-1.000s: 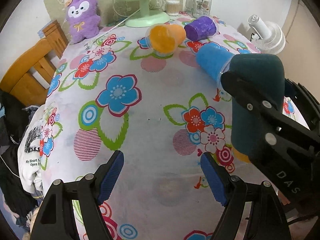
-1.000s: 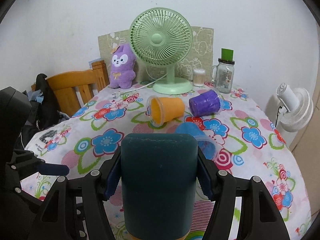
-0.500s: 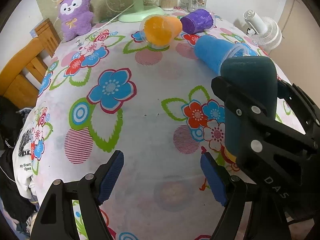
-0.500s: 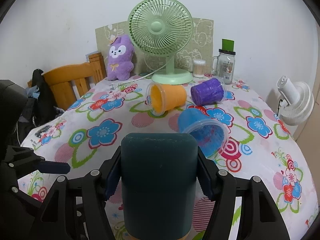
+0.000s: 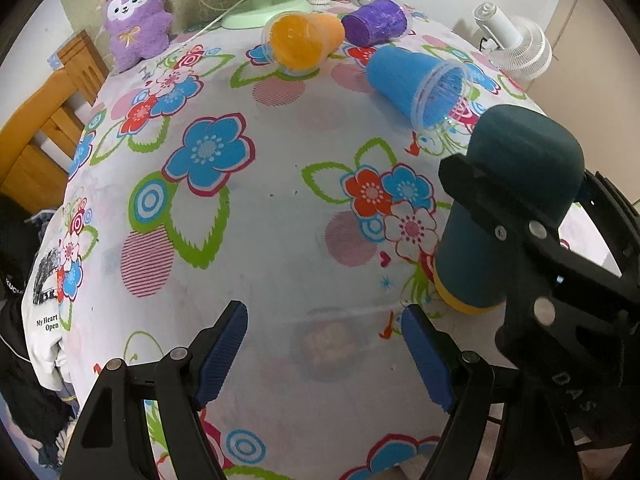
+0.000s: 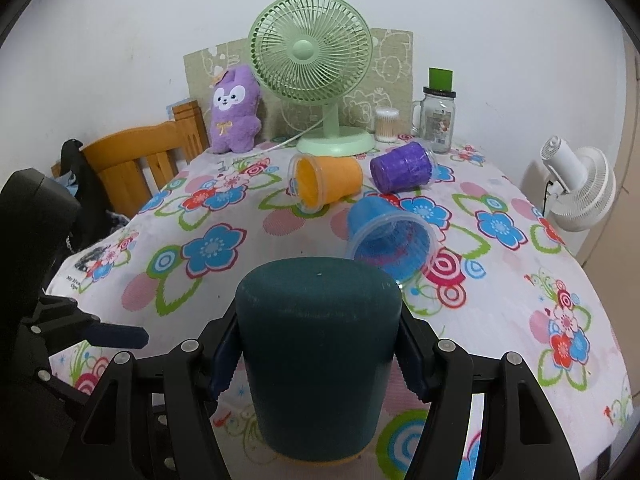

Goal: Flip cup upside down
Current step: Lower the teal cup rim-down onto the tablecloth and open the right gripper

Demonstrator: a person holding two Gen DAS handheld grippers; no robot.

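**Dark Teal Cup Held Inverted Over Flowered Table, Release Still to Come**

The right gripper (image 6: 320, 356) pinches a dark teal cup (image 6: 318, 344) at mid-body, its blue pads pressed against both sides. The cup is upside down: the closed, rounded base points up and the yellow-rimmed mouth faces the flowered tablecloth (image 6: 224, 280) near the table's front edge. From the left wrist view the same cup (image 5: 508, 216) leans slightly, and whether its rim already touches the cloth or hangs just above it cannot be told. The left gripper (image 5: 324, 344) hovers over the cloth nearby, jaws spread wide and holding nothing.

The turn itself appears done. What looks left is seating the rim flat on the cloth, opening the right jaws and drawing clear without tipping the cup.

Farther back, an orange cup (image 6: 326, 184), a purple cup (image 6: 402, 166) and a blue cup (image 6: 390, 236) lie on their sides, well apart from both grippers, in front of a green fan (image 6: 316, 68).
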